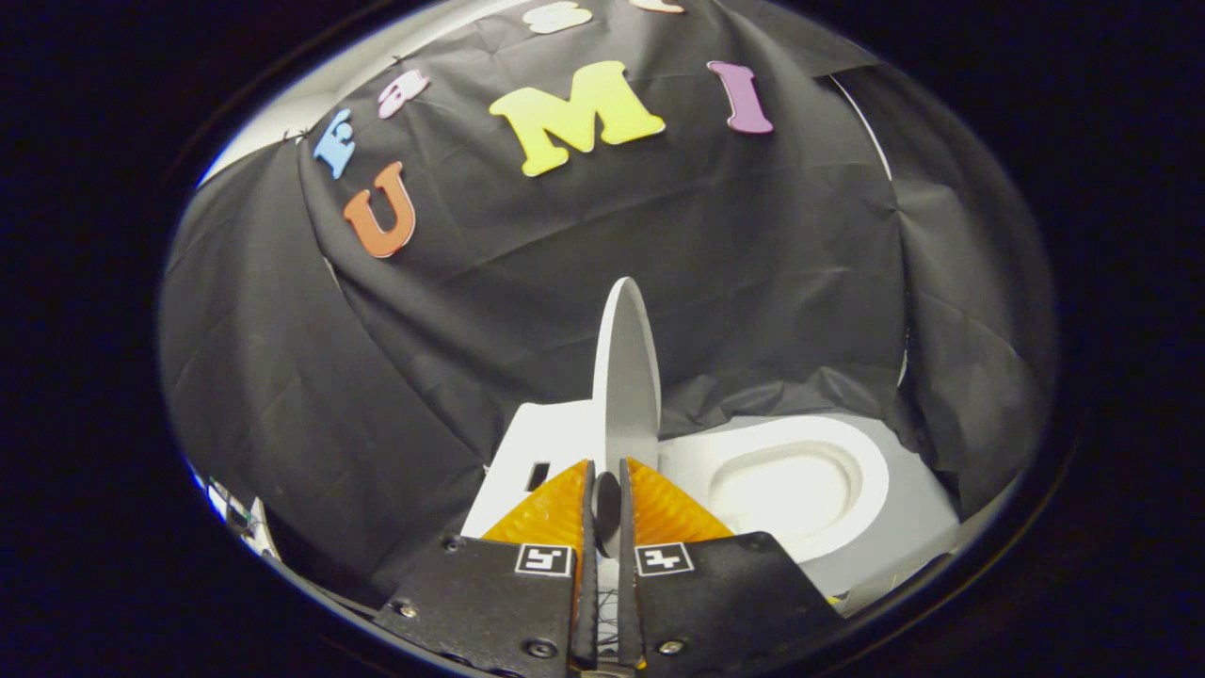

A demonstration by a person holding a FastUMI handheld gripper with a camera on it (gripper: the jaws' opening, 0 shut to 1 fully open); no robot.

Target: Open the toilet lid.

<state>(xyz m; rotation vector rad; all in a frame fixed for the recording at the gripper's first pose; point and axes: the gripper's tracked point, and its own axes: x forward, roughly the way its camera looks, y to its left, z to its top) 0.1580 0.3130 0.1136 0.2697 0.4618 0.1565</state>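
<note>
The white toilet lid [625, 377] stands nearly upright, seen almost edge-on, rising straight ahead of the fingers. Its lower edge sits between the two fingers, and my gripper [607, 471] is shut on the lid there. To the right of the lid lies the white toilet seat [852, 443] with its oval bowl opening [781, 490] uncovered. To the left of the lid is the flat white top of the toilet tank [541, 447], which has a small dark slot in it.
Black cloth walls close in behind and on both sides of the toilet. A grey base [918, 499] runs under the seat at the right. Some clutter shows past the cloth's lower left corner [235, 513].
</note>
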